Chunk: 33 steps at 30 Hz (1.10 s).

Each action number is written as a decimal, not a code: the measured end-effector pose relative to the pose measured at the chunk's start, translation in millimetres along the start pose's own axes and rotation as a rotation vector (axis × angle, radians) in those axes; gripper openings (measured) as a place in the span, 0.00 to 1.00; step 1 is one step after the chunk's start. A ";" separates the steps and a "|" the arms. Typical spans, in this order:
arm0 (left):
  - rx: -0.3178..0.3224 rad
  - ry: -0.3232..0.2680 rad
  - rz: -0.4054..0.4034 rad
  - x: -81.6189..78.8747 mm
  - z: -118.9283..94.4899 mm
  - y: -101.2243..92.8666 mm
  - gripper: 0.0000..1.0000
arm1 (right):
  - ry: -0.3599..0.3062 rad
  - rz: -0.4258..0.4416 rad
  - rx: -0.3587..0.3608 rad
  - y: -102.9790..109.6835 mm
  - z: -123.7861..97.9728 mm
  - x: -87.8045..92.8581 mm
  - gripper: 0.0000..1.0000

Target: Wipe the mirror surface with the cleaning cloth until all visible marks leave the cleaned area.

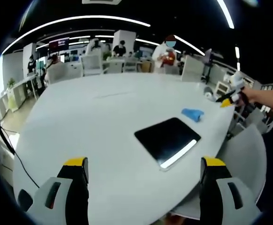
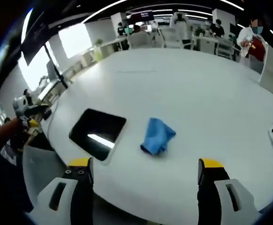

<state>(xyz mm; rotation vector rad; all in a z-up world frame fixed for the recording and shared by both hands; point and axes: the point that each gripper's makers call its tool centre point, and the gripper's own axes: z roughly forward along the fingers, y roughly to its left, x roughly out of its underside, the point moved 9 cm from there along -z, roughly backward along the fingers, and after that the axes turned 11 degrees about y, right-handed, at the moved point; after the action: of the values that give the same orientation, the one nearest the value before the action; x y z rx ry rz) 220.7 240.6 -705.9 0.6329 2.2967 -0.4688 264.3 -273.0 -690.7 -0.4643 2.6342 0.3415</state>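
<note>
Left gripper [image 1: 143, 176], in the left gripper view, rises from the near edge with its yellow-tipped jaws spread wide and nothing between them; right gripper [image 2: 145, 176], in the right gripper view, stands likewise released, jaws far apart and empty. Both hover above the near rim of a large white counter [image 1: 103, 122]. Just beyond the jaws lies the mirror [image 1: 167, 139], a dark rectangular slab with rounded corners, flat on the counter near its edge and reflecting a bright strip of ceiling light; in the right gripper view the same mirror [image 2: 98, 131] lies to the left of centre. Cleaning cloth [image 2: 157, 136], blue and crumpled, rests on the counter just beside the mirror and apart from it; in the left gripper view the cloth [image 1: 193, 114] lies beyond the mirror's far corner. Neither gripper touches mirror or cloth. At the right margin of the left gripper view the other gripper [image 1: 231, 96] appears, held by a person's arm. Farther back, desks, white chairs and several people occupy an office lit by long ceiling strips [image 1: 80, 21].
</note>
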 end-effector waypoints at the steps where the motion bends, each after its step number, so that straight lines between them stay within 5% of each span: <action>1: -0.002 -0.002 -0.001 -1.0 -1.0 -1.3 1.00 | 0.000 0.009 -0.004 -0.2 -0.2 -4.4 0.92; 10: 0.002 0.006 -0.014 3.4 -1.5 -1.3 1.00 | 0.038 -0.006 -0.009 2.7 5.7 -39.6 0.89; 26: 0.009 0.023 -0.024 4.9 3.5 -1.2 1.00 | 0.163 0.044 0.058 -19.5 16.3 -75.0 0.76; 33: 0.002 0.030 -0.029 5.9 2.0 3.3 1.00 | 0.162 0.030 0.056 -20.0 23.5 -87.9 0.73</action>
<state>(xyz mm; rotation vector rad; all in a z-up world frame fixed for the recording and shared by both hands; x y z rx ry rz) 219.9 244.1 -712.0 0.6129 2.3371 -0.4785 355.1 -260.7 -673.7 -0.4516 2.8027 0.2476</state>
